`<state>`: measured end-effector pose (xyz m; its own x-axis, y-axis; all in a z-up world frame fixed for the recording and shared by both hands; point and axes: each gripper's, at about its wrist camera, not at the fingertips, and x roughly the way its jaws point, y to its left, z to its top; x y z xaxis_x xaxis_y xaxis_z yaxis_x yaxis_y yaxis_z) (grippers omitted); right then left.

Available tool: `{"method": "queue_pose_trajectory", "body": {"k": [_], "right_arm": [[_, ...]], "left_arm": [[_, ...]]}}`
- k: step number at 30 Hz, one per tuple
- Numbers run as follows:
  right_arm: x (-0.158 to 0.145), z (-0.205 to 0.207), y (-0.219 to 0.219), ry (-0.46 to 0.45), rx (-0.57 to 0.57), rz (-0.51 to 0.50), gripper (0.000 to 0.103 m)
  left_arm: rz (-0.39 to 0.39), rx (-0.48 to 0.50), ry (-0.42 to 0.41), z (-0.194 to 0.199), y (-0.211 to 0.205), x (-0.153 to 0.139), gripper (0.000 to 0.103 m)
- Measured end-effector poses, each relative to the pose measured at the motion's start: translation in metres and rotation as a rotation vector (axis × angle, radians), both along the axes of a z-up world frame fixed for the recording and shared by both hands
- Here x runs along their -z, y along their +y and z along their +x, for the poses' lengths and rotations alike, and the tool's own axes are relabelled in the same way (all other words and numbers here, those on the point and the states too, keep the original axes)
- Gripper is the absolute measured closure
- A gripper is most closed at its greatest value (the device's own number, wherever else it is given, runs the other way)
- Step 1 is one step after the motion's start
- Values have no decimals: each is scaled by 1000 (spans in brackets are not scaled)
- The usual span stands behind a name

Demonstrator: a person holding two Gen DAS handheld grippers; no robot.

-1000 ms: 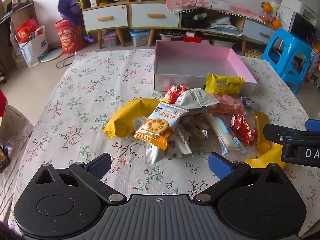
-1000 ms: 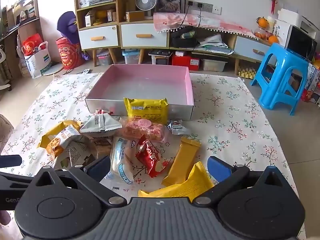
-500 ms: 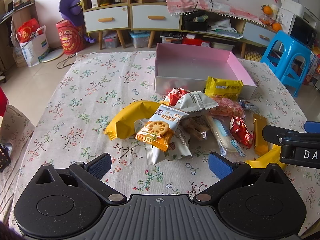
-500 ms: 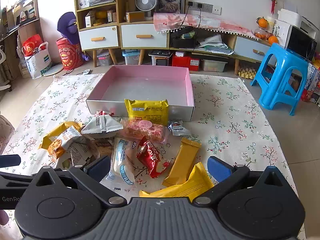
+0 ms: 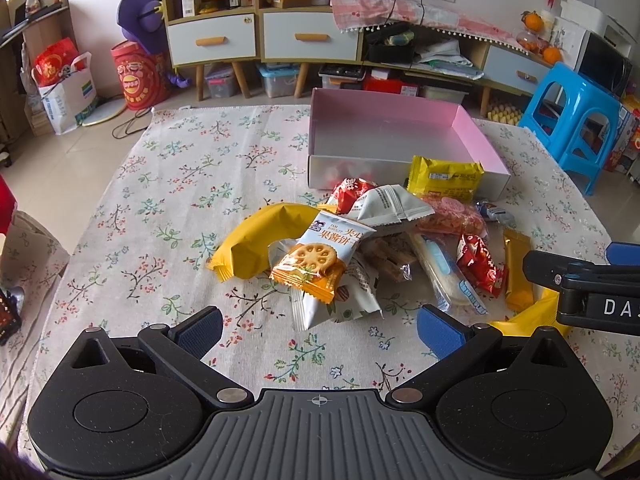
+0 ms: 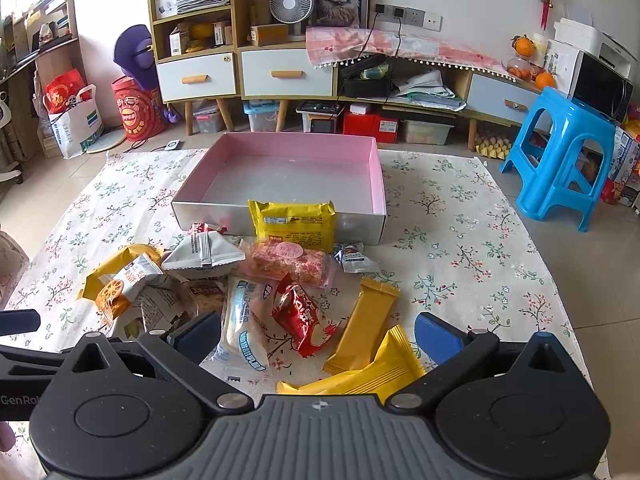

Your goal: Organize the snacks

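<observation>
Currently both tools hang low over the near edge of the floral-cloth surface [image 6: 460, 240], fingers spread wide and nothing between them.

Left tool [image 5: 318, 330]: blue pads apart. Directly ahead of its gap lies the jam biscuit packet [image 5: 320, 256], orange and white, resting on top of a pale printed packet [image 5: 352, 292]. Ahead and to the tool's left, a curved yellow packet [image 5: 260, 240] touches the biscuit packet. Further ahead, a grey-white packet [image 5: 394, 208] leans over a red wrapper [image 5: 348, 194]. The right tool's black finger enters this view from the tool's right side.

Right tool [image 6: 318, 338]: pads apart. Between its fingers, just ahead, lie a white-and-blue long packet [image 6: 242, 328], a red wrapper with white characters [image 6: 304, 316] and a flat orange-yellow bar [image 6: 366, 328]. A second yellow packet [image 6: 360, 376] lies closest to the tool body, partly under it. Beyond these: a pink clear-wrapped snack [image 6: 292, 260], a small silver-blue sachet [image 6: 354, 258], and a yellow packet with a label [image 6: 294, 222] leaning against the front wall of the box.

Pink-lined box [image 6: 378, 184]: far side of the snack pile from both tools, open top, no snacks visible inside.

Off the surface, ahead and to the right tool's right: blue plastic stool [image 6: 560, 152] on the floor.
</observation>
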<state>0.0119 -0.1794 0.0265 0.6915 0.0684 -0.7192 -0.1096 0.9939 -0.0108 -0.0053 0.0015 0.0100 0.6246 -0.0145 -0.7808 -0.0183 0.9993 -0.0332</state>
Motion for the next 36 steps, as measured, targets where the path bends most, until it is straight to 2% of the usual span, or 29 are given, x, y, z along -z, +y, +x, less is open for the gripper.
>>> {"method": "queue_pose_trajectory", "body": {"k": [27, 36], "right_arm": [[0, 1, 3, 1, -2, -6, 8], [-2, 1, 4, -3, -5, -11, 8]], "left_arm": [[2, 0, -6, 0, 1, -2, 0], [26, -9, -8, 1, 1, -1, 0]]}}
